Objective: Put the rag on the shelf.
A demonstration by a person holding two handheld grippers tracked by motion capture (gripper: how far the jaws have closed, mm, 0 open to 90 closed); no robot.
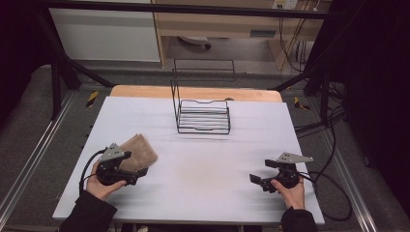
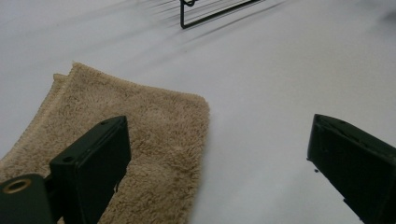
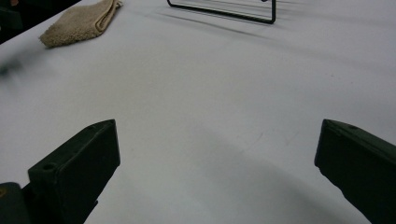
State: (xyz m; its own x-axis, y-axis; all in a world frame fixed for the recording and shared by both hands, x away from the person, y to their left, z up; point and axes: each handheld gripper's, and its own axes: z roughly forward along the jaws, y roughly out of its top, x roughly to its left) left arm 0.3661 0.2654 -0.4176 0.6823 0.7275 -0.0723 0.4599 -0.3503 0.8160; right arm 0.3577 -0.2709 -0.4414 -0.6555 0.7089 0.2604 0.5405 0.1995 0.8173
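Left gripper view looks along the left gripper (image 2: pixel 215 154), jaws spread wide and holding nothing, one jaw over the near edge of the folded tan towel (image 2: pixel 140 140), which lies flat on the bench (image 2: pixel 280 70) just ahead. Nothing looks done yet: the towel is ungrasped. Beyond it, well apart, the black wire rack (image 1: pixel 203 116) stands empty. Across the bench, the right gripper (image 1: pixel 266 176) also gapes wide, empty.
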